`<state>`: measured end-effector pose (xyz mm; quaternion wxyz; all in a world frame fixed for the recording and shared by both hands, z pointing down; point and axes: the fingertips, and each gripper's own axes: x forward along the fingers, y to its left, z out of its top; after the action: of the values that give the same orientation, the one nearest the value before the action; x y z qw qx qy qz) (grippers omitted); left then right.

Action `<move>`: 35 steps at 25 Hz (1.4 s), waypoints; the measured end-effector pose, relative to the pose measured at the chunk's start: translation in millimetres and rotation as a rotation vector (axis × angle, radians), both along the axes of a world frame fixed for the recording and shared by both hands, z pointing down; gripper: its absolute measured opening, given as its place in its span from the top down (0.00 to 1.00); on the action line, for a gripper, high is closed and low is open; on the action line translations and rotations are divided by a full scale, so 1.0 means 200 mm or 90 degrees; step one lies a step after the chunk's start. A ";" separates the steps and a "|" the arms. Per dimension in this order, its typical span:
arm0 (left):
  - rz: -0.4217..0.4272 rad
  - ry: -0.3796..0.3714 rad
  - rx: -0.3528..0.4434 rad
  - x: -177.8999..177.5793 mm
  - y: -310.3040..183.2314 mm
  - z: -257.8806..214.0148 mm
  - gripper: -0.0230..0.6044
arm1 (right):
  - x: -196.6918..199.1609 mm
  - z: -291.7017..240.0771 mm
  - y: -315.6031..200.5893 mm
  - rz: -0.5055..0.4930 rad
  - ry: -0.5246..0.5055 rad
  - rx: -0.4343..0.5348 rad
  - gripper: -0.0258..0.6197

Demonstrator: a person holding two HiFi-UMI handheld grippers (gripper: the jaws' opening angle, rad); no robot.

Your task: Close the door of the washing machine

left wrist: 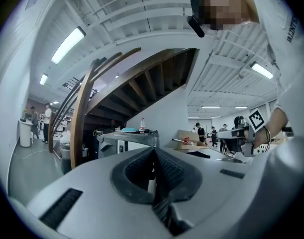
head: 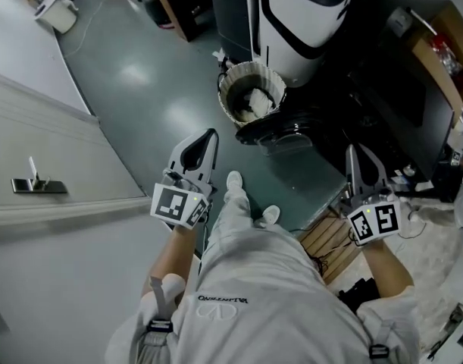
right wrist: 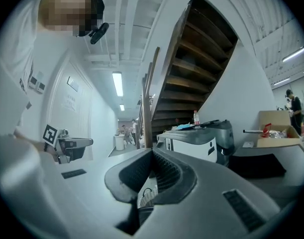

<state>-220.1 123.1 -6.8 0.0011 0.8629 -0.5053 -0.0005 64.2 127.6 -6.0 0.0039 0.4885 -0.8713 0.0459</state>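
Note:
The washing machine, white with a black curved front, stands ahead of me at the top of the head view; it also shows in the left gripper view and the right gripper view. Its dark round door hangs open low in front of it. A laundry basket with pale cloth in it sits beside the door. My left gripper is shut and holds nothing, well short of the door. My right gripper is also shut and empty, to the right of the door. Both point level at the machine.
A white door with a metal handle is at my left. A slatted wooden pallet lies by my right foot. A staircase rises behind the machine, a bottle stands on top of it, and a cardboard box sits right.

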 end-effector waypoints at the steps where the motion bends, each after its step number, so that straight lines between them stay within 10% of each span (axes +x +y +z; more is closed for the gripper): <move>1: -0.002 0.000 0.000 -0.02 -0.01 0.00 0.97 | -0.02 0.00 -0.02 -0.007 -0.001 -0.002 0.94; 21: 0.079 0.031 -0.060 -0.40 -0.64 0.28 0.97 | -0.73 0.15 -0.60 -0.043 0.070 -0.028 0.94; 35: 0.146 0.032 -0.122 -0.36 -0.97 0.66 0.97 | -0.98 0.56 -0.86 -0.063 0.101 -0.097 0.94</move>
<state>-291.9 -71.5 125.3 0.0959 0.9108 -0.4007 0.0264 -132.7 -45.1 106.3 0.1120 0.4450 -0.8855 0.0730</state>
